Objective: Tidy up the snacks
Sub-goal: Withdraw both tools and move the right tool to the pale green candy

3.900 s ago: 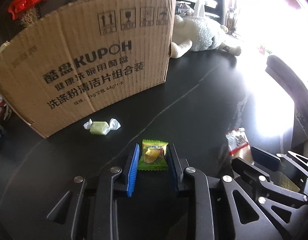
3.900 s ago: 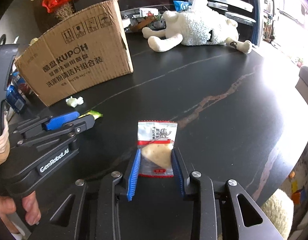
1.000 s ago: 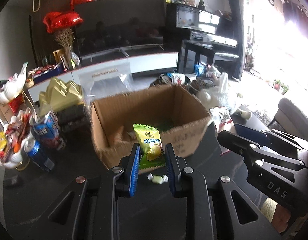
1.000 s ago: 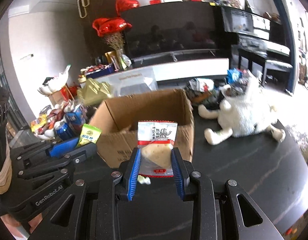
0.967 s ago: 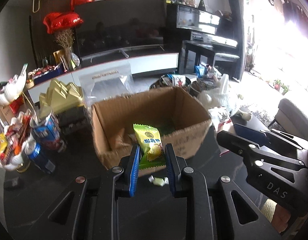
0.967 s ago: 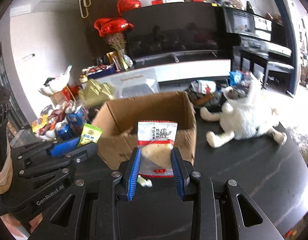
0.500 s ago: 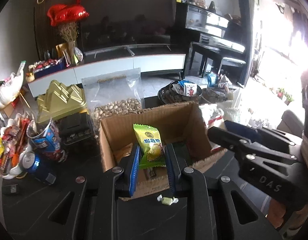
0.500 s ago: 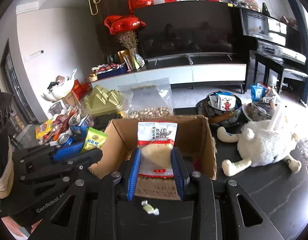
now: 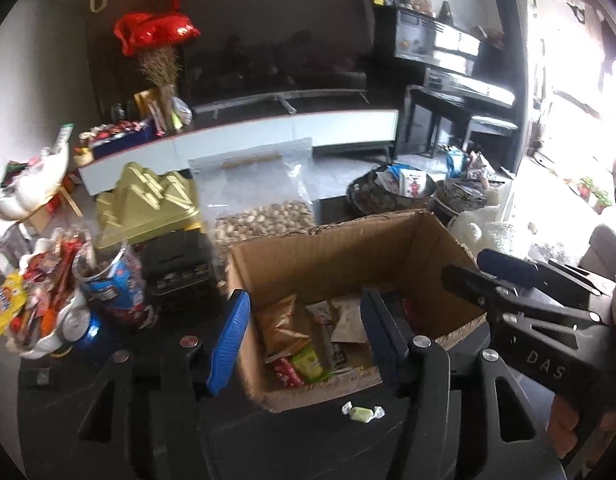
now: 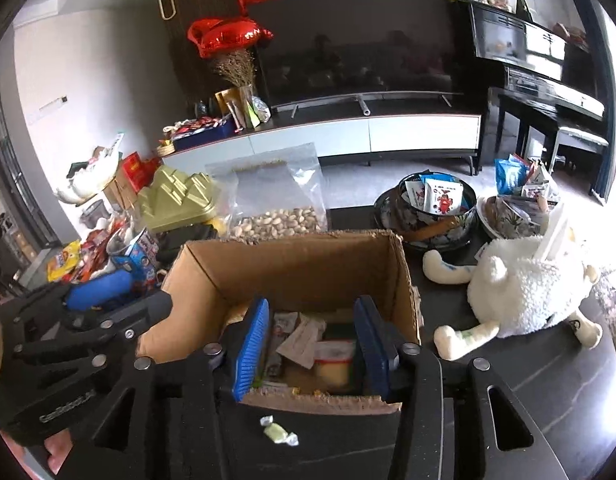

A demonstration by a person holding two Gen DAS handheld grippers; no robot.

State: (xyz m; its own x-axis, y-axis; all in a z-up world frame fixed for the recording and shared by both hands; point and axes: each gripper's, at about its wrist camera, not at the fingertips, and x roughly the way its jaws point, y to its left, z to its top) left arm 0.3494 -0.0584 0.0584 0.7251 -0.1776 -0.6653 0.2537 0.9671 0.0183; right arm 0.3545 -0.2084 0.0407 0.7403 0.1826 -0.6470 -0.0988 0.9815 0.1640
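Note:
An open cardboard box (image 9: 331,248) (image 10: 292,264) stands on the dark table and holds several snack packets. The green durian candy packet (image 9: 308,364) lies inside it near the front. The white-and-red packet (image 10: 332,364) lies inside it too. My left gripper (image 9: 304,332) is open and empty above the box's front. My right gripper (image 10: 309,340) is open and empty above the box. A pale green wrapped candy (image 9: 361,413) (image 10: 278,435) lies on the table in front of the box.
Left of the box stand a blue can (image 9: 82,330), a snack tub (image 9: 112,280) and a gold tin (image 10: 176,200). A bag of pistachios (image 10: 276,204) is behind. A white plush sheep (image 10: 523,284) and snack bowls (image 10: 435,208) are to the right.
Both grippers have opened and let go of their packets, which now lie in the box. Both grippers have moved closer over the box.

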